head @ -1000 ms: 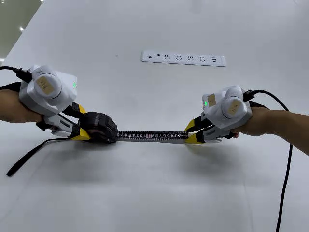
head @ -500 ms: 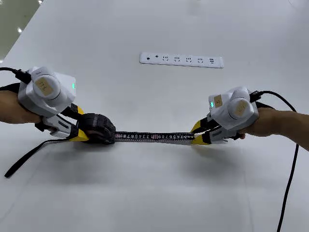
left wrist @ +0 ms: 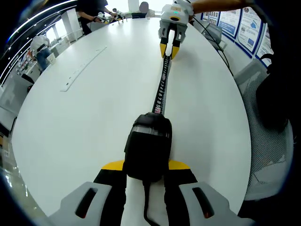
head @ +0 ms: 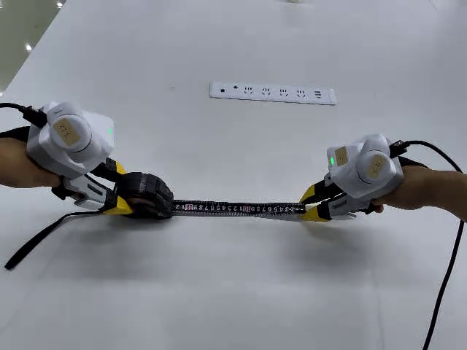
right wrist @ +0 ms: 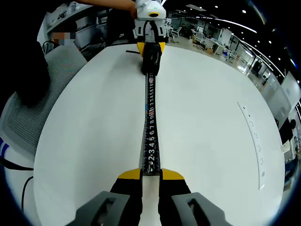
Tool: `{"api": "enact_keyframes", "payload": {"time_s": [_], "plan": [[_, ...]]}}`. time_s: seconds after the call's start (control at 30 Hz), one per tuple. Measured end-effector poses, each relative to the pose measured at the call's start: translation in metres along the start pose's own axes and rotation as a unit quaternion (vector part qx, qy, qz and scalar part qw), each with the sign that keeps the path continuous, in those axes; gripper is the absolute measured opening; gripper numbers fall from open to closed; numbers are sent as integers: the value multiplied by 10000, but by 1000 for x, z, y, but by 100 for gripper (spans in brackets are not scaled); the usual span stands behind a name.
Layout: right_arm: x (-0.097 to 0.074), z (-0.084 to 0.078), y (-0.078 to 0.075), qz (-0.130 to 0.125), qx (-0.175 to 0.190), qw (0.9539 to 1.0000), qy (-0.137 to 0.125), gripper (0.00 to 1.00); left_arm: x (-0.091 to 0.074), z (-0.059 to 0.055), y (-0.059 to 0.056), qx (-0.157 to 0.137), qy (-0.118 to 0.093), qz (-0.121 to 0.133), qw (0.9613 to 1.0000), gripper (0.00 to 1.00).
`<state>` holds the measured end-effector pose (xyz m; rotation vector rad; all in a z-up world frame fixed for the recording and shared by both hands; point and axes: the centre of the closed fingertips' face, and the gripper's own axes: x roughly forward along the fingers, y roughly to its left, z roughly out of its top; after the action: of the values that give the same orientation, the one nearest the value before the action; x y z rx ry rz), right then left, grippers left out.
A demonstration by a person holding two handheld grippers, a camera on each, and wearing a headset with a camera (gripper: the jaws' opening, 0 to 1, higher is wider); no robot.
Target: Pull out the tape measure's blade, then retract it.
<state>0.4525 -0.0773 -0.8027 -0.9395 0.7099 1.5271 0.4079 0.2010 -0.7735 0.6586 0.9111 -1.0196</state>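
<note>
While your left gripper (head: 122, 188) pinches the tape measure's case (head: 149, 194) between its yellow-tipped jaws, low on the white table (head: 233, 292), your right gripper (head: 309, 204) is pressed together on the free end of the blade (head: 241, 209). The blade runs straight between the two, on or just over the tabletop; I cannot tell which. In the right gripper view the printed numbers run away from your jaws toward the case, with the lowest digits just beyond the tips. You therefore hold the blade at or near its hook, though the hook itself is hidden. The grippers stand well apart, and a power strip (head: 272, 92) lies farther back, clear of the work. By my judgement the pull-out is well under way, perhaps enough: a good stretch of blade is out. The second half is left: bring your right gripper back toward the case, feeding the blade in gently. No retraction is done yet.
</note>
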Motion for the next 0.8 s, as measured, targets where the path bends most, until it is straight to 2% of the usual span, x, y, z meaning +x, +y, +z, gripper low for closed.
{"api": "enact_keyframes", "payload": {"time_s": [0.23,0.8], "plan": [[-4,-8,2,-26,27,9999,97,8,0,1,-1,4,33,1,10000,25],[-5,-5,2,-39,227,9997,52,10,-1,1,0,12,69,69,10000,26]]}}
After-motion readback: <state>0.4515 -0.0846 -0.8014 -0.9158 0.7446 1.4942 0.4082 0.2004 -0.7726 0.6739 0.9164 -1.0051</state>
